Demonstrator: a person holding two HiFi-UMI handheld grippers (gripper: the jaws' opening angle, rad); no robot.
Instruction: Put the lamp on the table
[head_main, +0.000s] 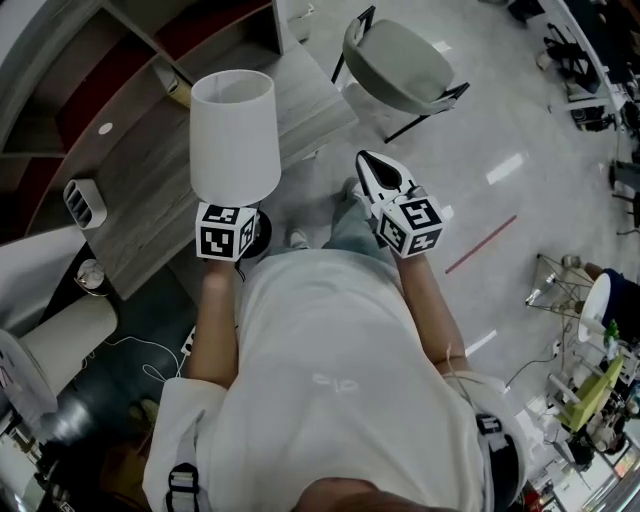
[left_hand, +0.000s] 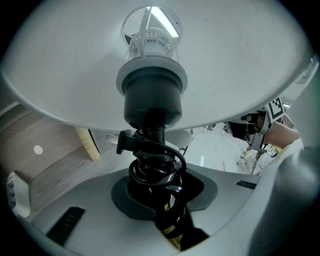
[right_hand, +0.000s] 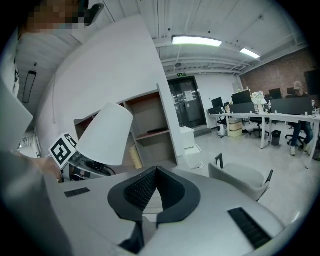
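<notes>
HELD AT THE BENCH EDGE: You grip the lamp (head_main: 235, 135) by its dark stem in your left gripper (left_hand: 161, 202), jaws partly closed around the stem and the black cord (left_hand: 155, 167) coiled on it, beside the wood-grain bench (head_main: 140, 205). The white shade (left_hand: 225, 60) hides the stem from above and the lamp's foot is cut off, so it only appears clear of the bench. Your right gripper (right_hand: 154, 172) is pinched together on nothing. A green sign (right_hand: 181, 74) beyond it is too small to read.
</notes>
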